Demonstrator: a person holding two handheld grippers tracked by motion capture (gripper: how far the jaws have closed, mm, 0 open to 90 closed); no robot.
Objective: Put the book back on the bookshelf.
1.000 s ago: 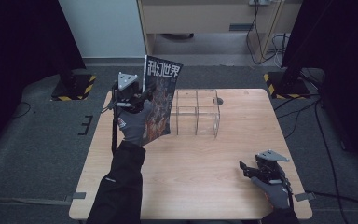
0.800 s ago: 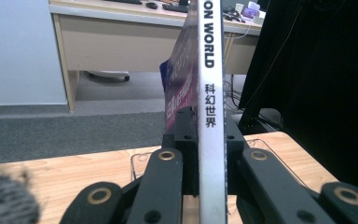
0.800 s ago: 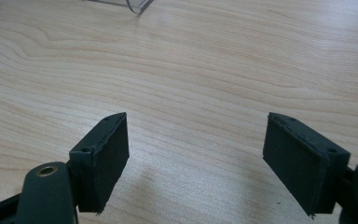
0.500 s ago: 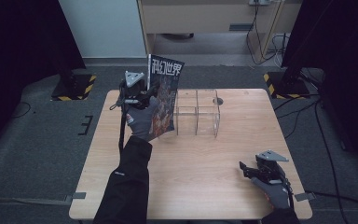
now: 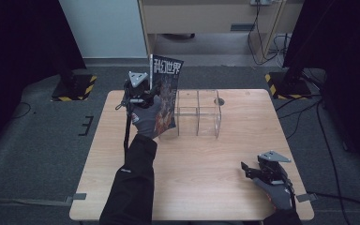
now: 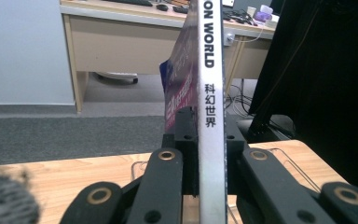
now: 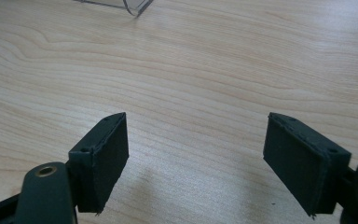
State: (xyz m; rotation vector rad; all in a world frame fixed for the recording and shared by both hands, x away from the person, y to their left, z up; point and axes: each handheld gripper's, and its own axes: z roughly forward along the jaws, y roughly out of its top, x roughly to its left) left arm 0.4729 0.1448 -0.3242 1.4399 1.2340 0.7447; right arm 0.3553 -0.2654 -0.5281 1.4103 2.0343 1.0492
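A magazine (image 5: 165, 96) with a white spine and Chinese lettering stands upright above the table's left half, just left of a clear plastic divider rack (image 5: 198, 112). My left gripper (image 5: 146, 96) is shut on it, and its jaws clamp the spine (image 6: 211, 121) from both sides. Near the front right corner of the table my right gripper (image 5: 247, 169) rests low and open. Between its two black pads (image 7: 103, 156) I see bare wood.
The wooden table (image 5: 201, 187) has room across its front and middle. The rack's clear corner (image 7: 137, 7) shows at the top of the right gripper view. Beyond the table are a desk (image 5: 206, 16), cables and yellow-black stand feet (image 5: 283, 82) on grey carpet.
My left gripper has carried the magazine to the right and a little down, closer to the clear rack. The right gripper has stayed put.
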